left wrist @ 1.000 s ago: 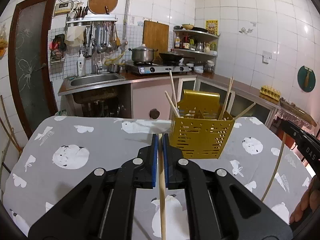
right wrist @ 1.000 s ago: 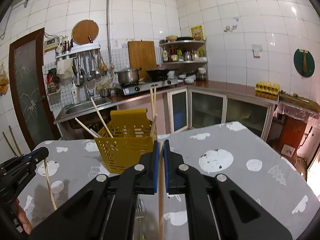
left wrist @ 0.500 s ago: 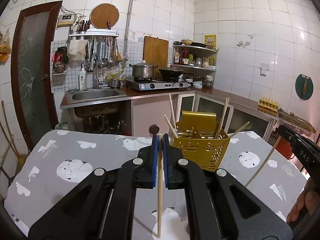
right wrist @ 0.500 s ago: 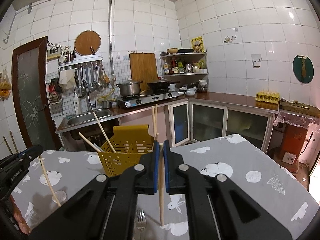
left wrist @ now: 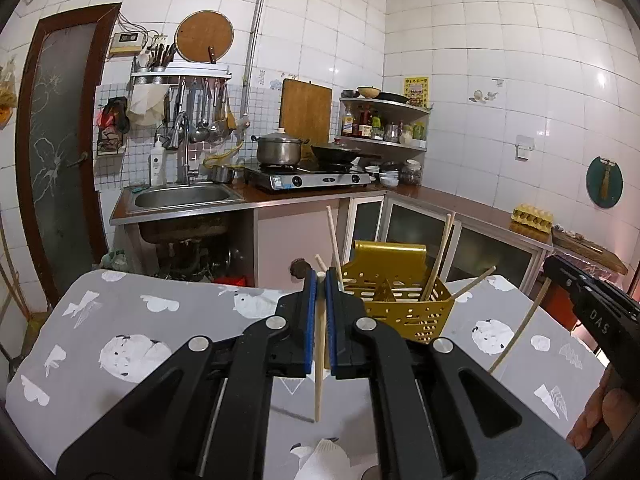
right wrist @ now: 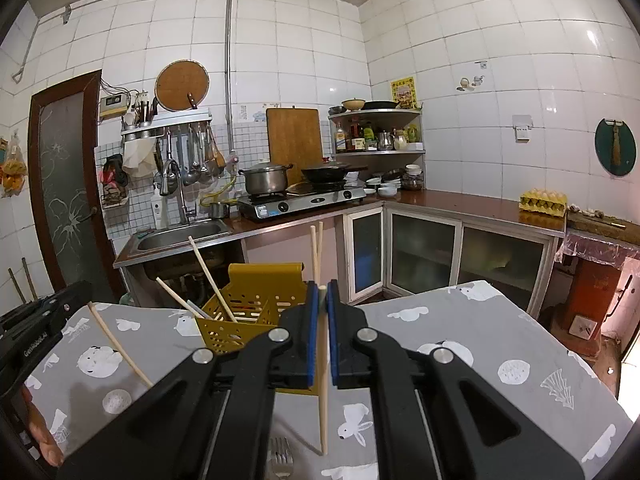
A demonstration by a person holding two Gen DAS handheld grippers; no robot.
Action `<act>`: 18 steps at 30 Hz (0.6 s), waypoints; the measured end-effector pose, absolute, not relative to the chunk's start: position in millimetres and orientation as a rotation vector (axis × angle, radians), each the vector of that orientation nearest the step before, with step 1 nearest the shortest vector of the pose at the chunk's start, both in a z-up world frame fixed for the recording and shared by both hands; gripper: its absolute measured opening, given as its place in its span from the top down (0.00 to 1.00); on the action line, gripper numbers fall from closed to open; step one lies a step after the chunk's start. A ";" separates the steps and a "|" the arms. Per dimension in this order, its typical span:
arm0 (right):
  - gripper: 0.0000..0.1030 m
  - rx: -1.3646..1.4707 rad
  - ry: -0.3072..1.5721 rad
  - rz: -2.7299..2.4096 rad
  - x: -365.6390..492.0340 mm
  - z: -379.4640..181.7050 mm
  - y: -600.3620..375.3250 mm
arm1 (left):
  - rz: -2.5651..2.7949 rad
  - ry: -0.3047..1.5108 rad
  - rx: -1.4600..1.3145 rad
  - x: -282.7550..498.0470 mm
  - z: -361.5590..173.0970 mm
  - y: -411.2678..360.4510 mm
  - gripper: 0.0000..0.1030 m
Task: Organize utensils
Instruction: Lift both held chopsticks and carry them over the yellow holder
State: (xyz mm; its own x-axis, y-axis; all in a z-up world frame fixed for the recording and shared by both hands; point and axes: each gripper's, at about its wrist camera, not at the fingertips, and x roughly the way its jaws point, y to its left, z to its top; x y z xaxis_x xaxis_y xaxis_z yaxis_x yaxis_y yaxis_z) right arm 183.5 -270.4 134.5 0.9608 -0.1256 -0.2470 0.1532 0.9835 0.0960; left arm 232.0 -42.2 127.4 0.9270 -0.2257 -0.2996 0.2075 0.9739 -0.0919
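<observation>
Now one chopstick point(left wrist: 319, 364) is clamped upright in the left gripper point(left wrist: 320, 280), another chopstick point(right wrist: 322, 376) in the right gripper point(right wrist: 321, 290); the yellow caddy point(left wrist: 400, 300) is seen just beyond both on the tabletop point(left wrist: 160, 328).

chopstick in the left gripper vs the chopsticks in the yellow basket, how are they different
The chopstick in the left gripper is pinched between the blue pads and hangs above the table; the chopsticks in the basket stand loose inside the yellow basket.

The gripped one hangs nearly straight down; the basket ones lean outward at different angles.

The gripped one is single; the basket holds several.

Both are plain pale wood sticks of the same look.
</observation>
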 end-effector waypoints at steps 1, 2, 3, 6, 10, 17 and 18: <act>0.95 0.114 0.241 -0.141 183.8 134.5 -269.9 | -0.225 0.314 -0.059 232.7 127.6 -42.7 0.97; 0.95 0.114 0.240 -0.140 184.7 135.2 -270.0 | -0.226 0.312 -0.060 233.7 128.5 -43.1 0.97; 0.95 0.114 0.240 -0.137 185.9 135.8 -270.2 | -0.227 0.310 -0.060 234.6 129.4 -43.7 0.97; 0.95 0.110 0.237 -0.134 188.1 137.5 -268.9 | -0.234 0.301 -0.056 235.5 134.0 -46.0 0.97; 0.95 0.111 0.230 -0.129 189.9 143.6 -267.6 | -0.243 0.276 -0.050 234.2 143.1 -48.6 0.97; 0.95 0.121 0.202 -0.111 191.3 162.8 -267.5 | -0.269 0.219 -0.055 233.3 169.1 -55.3 0.97; 0.95 0.121 0.197 -0.106 192.8 167.6 -266.9 | -0.271 0.212 -0.057 233.9 173.1 -55.9 0.97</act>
State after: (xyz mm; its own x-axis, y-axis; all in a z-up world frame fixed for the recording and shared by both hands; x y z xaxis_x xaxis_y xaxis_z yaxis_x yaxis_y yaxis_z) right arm 192.8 -266.9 167.6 0.9751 -0.0926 -0.2015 0.1164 0.9871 0.1097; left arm 233.9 -55.9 173.1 0.9413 -0.2719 -0.2001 0.2599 0.9619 -0.0845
